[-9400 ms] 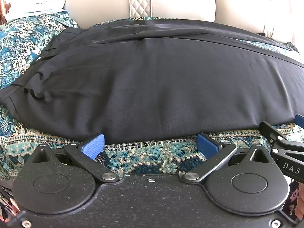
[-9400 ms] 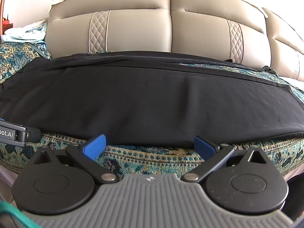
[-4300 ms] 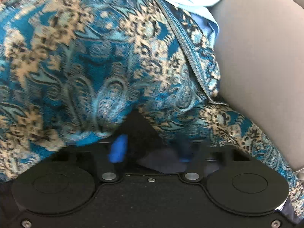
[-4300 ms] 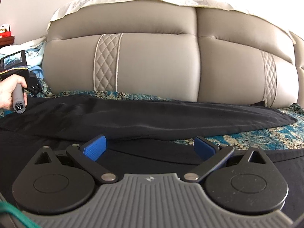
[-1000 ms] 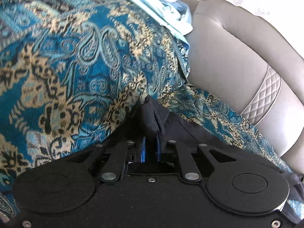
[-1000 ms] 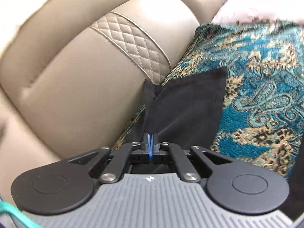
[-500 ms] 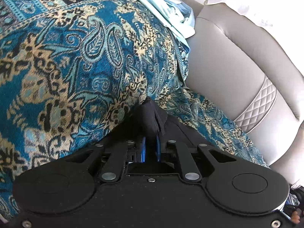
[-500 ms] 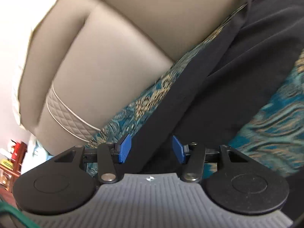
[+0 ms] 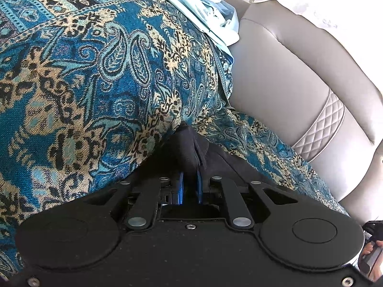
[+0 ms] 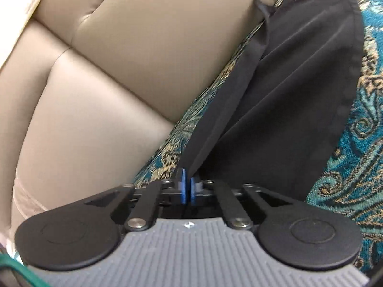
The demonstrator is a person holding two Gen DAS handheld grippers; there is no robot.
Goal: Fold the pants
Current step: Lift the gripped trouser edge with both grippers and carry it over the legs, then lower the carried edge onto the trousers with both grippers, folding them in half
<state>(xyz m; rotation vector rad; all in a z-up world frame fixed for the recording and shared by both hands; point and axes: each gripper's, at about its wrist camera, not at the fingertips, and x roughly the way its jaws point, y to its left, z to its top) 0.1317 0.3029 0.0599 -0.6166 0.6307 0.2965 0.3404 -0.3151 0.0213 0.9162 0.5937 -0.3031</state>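
The black pants (image 10: 299, 83) lie on a teal paisley throw on the sofa seat. In the right wrist view one long leg runs away from me toward the sofa back. My right gripper (image 10: 187, 189) is shut on the pants' far edge near the backrest. In the left wrist view my left gripper (image 9: 189, 184) is shut on a bunched black corner of the pants (image 9: 191, 148), right at the foot of the covered armrest. Most of the garment is hidden behind the gripper bodies.
The teal paisley throw (image 9: 83, 76) covers the armrest and seat. The beige leather backrest (image 10: 119, 71) rises close behind both grippers. Light blue cloth (image 9: 210, 7) lies on top of the armrest. A hand on the other gripper's handle (image 9: 371, 256) shows at the lower right.
My right gripper was open around the pants' edge half a second ago and has now shut on it. My left gripper has kept its hold and drawn back slightly.
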